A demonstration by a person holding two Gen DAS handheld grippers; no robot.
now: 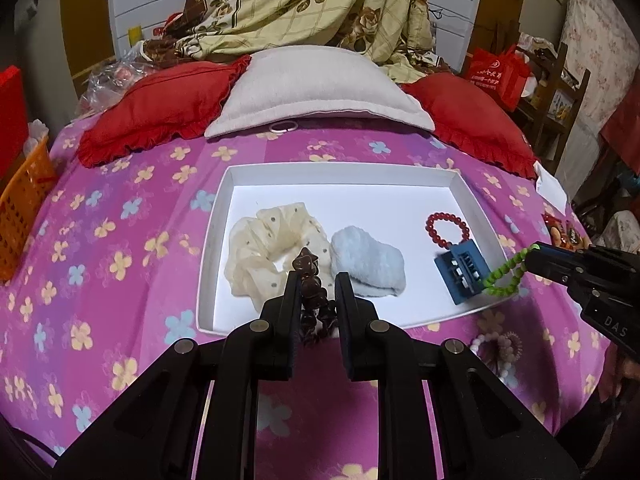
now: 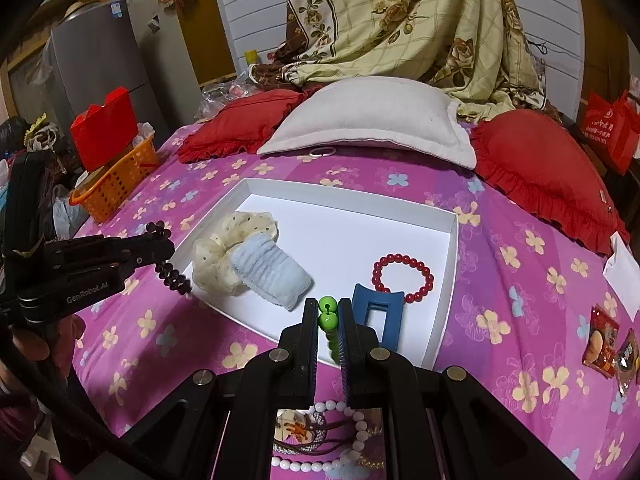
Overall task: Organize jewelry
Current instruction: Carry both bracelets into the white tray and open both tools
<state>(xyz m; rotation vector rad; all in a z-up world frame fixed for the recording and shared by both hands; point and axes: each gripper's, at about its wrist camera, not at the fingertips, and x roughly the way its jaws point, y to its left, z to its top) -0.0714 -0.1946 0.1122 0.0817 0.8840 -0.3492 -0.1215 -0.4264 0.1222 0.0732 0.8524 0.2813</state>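
A shallow white tray (image 1: 224, 216) lies on the bed, on a pink sheet (image 1: 120, 240) printed with flowers, in front of a grey pillow (image 1: 320, 88) flanked by two red cushions (image 1: 160, 112). Inside the tray, toward its left, a cream dotted scrunchie (image 1: 264, 252) touches a pale blue scrunchie (image 1: 368, 264); toward its right a red bead bracelet (image 1: 446, 226) lies with a blue hair claw (image 1: 462, 270) resting against its near edge. The left tongs (image 1: 318, 280) hover over the tray's near rim, narrowed around a dark brown bead bracelet (image 1: 310, 276), which hangs from between the fingers (in the right wrist view it dangles just outside the tray's left edge). The right tongs (image 2: 329, 312) are clamped on a green bead bracelet (image 2: 327, 316), held above the tray's near right corner, beside the hair claw. On the sheet nearer the person, outside the tray, lies a string of white beads (image 2: 320, 466) together with some pinkish pieces that are hard to make out. An orange basket (image 2: 116, 180) stands off the bed's left side, and snack packets (image 2: 604, 344) lie on the sheet at the right.
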